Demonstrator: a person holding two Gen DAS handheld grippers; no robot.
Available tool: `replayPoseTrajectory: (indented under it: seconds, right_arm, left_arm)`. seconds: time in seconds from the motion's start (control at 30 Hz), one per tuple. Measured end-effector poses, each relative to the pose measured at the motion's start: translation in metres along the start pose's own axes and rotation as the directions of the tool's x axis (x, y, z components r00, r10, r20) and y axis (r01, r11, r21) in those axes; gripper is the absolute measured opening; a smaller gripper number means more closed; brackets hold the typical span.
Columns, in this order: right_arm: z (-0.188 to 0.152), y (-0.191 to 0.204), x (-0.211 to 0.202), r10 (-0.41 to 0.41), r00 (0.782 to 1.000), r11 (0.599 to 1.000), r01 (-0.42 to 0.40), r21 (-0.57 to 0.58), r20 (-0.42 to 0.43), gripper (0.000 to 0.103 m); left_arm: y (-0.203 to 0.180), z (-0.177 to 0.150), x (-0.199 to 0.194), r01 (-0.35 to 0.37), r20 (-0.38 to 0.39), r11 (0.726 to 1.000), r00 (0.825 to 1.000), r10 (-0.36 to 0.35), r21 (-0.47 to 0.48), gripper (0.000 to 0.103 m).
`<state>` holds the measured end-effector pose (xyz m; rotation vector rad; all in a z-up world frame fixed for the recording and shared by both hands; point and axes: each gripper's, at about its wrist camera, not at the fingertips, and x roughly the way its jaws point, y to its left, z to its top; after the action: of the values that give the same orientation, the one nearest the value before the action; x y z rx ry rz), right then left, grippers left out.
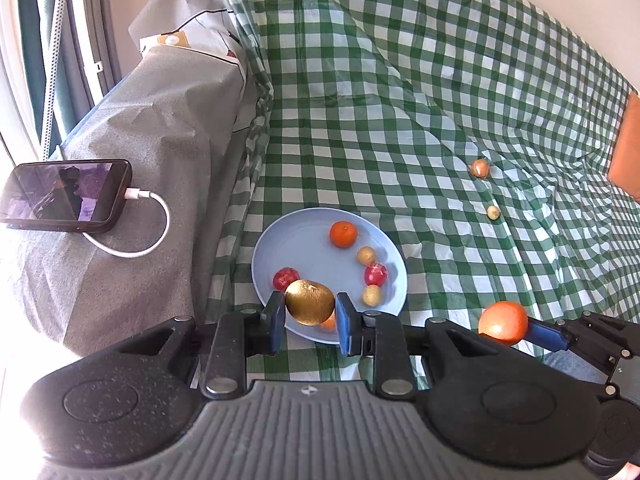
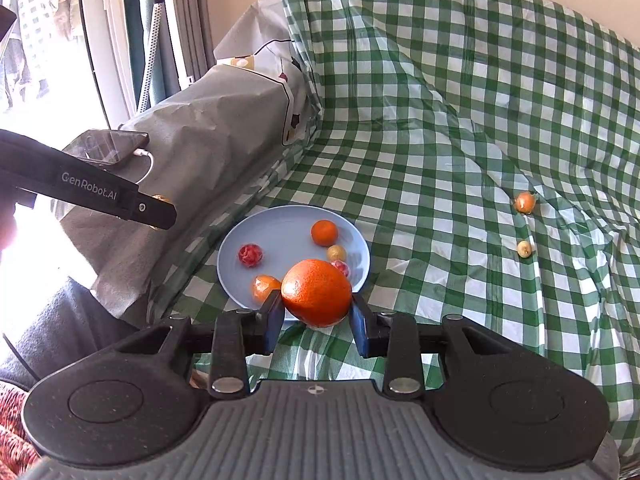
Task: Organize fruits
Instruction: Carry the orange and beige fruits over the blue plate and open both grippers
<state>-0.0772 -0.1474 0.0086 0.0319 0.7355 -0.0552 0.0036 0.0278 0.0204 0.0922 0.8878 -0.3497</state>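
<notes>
Left gripper (image 1: 310,314) pinches a golden fruit (image 1: 310,302) over the near rim of the blue plate (image 1: 296,236); right gripper (image 2: 316,312) pinches an orange (image 2: 317,293) just beside that rim. Released there, either could roll off the plate or knock the small fruits resting on it.

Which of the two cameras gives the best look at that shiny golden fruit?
The left wrist view. There the golden fruit sits large and unblocked between the left tool's blue fingers, just above the near rim of the blue plate. In the right wrist view only a sliver of it peeks over the left tool's black body.
</notes>
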Motion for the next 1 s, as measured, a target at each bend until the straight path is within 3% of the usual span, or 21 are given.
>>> replayPoseTrajectory:
  seconds: [1.0]
  right_arm:
    - [0.023,-0.007,0.167,0.029,0.979,0.998,-0.04,-0.047,-0.2,0.037]
  left_arm:
    - [-0.005,0.046,0.169,-0.044,-0.144,0.995,0.988,0.056,0.085,0.03]
